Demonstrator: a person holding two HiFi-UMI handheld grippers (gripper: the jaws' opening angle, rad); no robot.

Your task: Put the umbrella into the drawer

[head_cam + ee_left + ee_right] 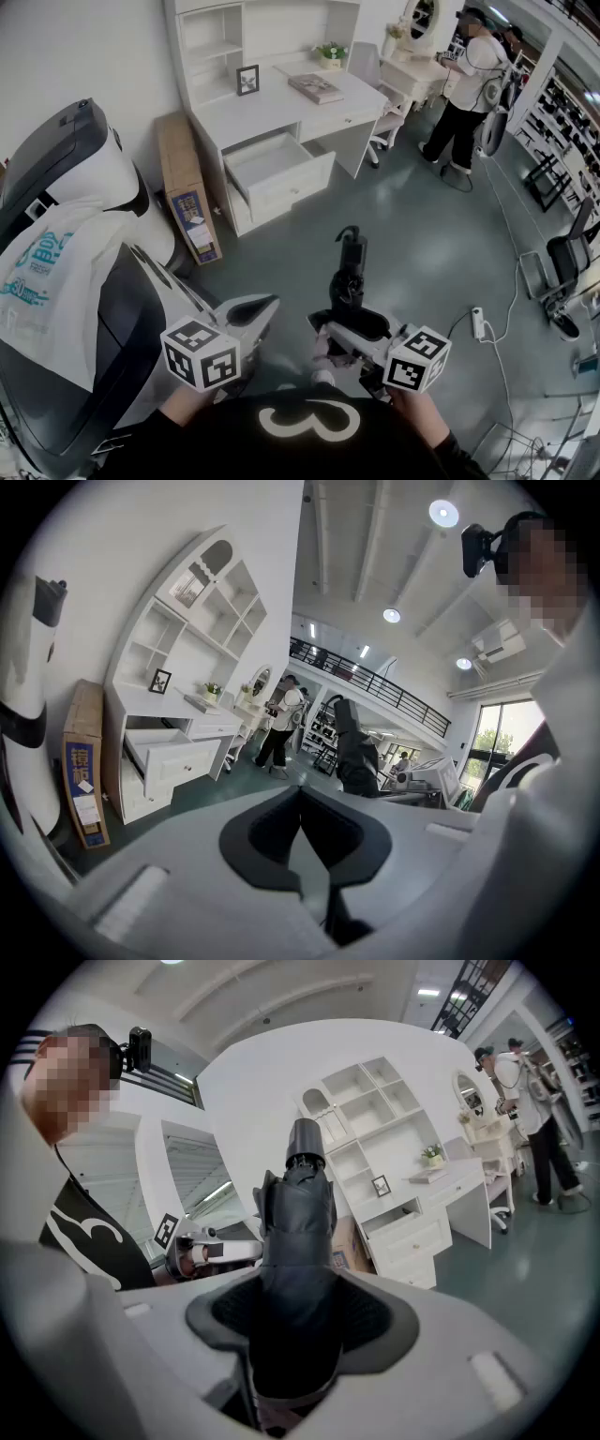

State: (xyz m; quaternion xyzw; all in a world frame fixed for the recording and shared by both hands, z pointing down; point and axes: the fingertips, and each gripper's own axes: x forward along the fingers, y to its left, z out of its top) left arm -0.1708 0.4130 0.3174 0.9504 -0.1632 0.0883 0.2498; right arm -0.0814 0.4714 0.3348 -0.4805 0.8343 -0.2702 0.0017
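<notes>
1. While the right gripper point(300, 1321) clamps the folded black umbrella point(298, 1241) between its pads, the umbrella stands nearly upright, with its lower part gripped and its top cap uppermost.
2. In the head view, the umbrella point(349, 272) is over the grey-green floor point(412, 253), well apart from the drawer point(281, 169).
3. The drawer is pulled out of the white desk point(281, 108) and stands open, its inside pale.
4. The left gripper point(302, 832) has its jaws together, the dark pads meeting along a centre line with nothing between them.
5. In the head view, the left gripper point(262, 307) sits beside the right gripper point(349, 323), apart from the umbrella.
6. A cardboard box point(187, 187) leans just beside the desk's left end.
7. A picture frame point(247, 80), a book point(317, 88) and a small plant point(331, 53) rest on the desk top.
8. A person point(469, 84) stands at the far right, near a second white table.
</notes>
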